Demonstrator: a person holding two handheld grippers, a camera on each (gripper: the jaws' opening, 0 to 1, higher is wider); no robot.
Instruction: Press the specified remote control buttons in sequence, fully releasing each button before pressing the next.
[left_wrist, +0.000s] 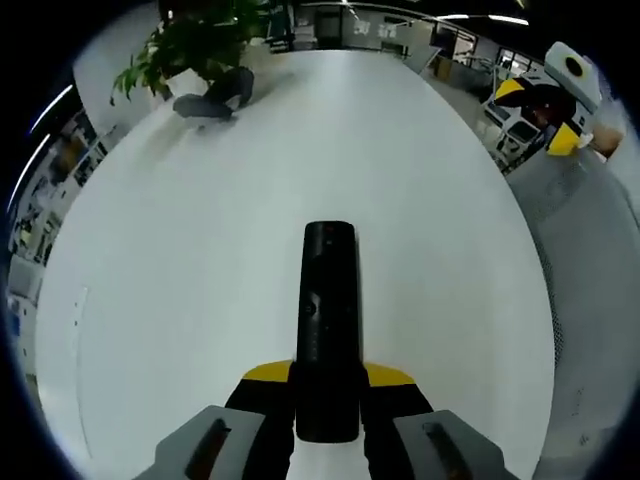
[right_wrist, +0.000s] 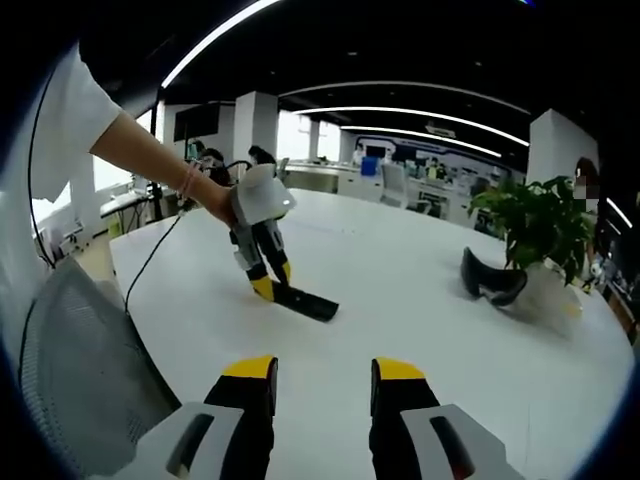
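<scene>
A long black remote control (left_wrist: 327, 320) points away from me over the white table (left_wrist: 200, 250), and my left gripper (left_wrist: 328, 382) is shut on its near end. From the right gripper view, the left gripper (right_wrist: 270, 285) tilts down in a person's hand (right_wrist: 215, 200), holding the remote control (right_wrist: 305, 302) low over the table (right_wrist: 400, 290). My right gripper (right_wrist: 325, 375) stands open above the table, nothing between its yellow-tipped jaws, well short of the remote.
A black headset (right_wrist: 492, 282) (left_wrist: 212, 97) lies by a potted plant (right_wrist: 540, 225) (left_wrist: 195, 45) at the table's far side. A grey mesh chair (right_wrist: 75, 370) stands at the left. A cable (right_wrist: 150, 255) trails off the table edge. Office desks fill the background.
</scene>
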